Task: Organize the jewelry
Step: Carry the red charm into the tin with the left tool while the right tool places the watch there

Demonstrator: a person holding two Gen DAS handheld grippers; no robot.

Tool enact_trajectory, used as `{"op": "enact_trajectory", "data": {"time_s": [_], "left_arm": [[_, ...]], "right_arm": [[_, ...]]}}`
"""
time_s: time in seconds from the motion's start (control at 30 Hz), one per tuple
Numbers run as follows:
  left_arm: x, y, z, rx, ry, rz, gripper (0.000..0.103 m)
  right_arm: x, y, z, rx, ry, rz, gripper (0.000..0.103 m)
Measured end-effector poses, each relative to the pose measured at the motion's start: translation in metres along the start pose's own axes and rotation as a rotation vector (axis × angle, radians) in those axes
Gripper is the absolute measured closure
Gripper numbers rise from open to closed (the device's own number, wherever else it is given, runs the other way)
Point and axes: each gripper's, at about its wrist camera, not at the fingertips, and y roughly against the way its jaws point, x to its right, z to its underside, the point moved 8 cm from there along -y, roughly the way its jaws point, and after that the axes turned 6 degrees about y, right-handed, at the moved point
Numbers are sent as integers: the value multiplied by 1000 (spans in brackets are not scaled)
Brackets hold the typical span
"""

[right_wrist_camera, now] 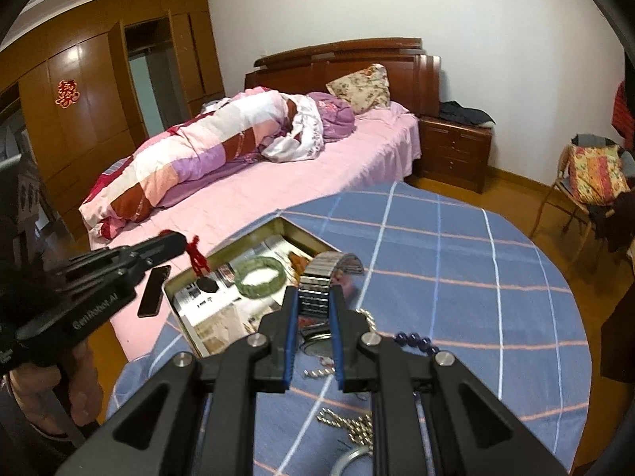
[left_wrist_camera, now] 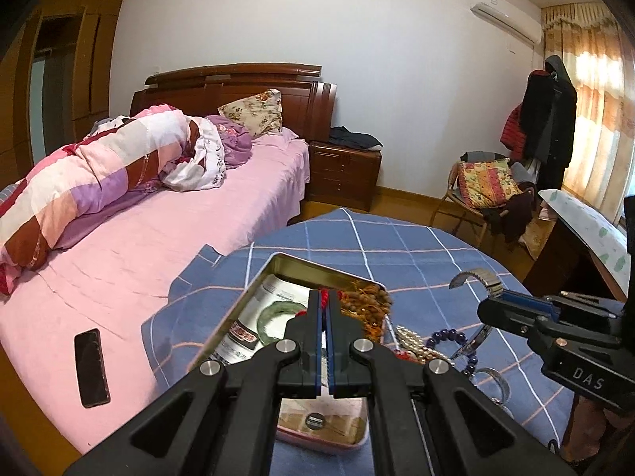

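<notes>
Low in the left wrist frame the left gripper (left_wrist_camera: 326, 297) is pinched tight on a red cord (left_wrist_camera: 325, 292), held over the open tin (left_wrist_camera: 254, 281) where a green bangle (left_wrist_camera: 278, 314) lies; at centre of the right wrist frame the right gripper (right_wrist_camera: 313, 297) clamps a metal watch band (right_wrist_camera: 317, 273) above the blue checked cloth (right_wrist_camera: 456, 277); pearls (left_wrist_camera: 408, 337) and dark beads (left_wrist_camera: 446, 335) sit beside the tin.

Left tongs (left_wrist_camera: 326, 297) pinched almost shut, right tongs (right_wrist_camera: 313, 297) clamped a little wider, both reaching forward, seemingly level.
</notes>
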Motion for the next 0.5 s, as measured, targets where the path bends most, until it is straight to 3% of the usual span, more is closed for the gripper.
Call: {"op": "enact_trajectory", "data": {"time_s": [0.5], "left_arm": [[-21,-27,-1,-33,-6,-29,103]], "right_arm": [[-36,-31,-20,4,48,-63,86]]}}
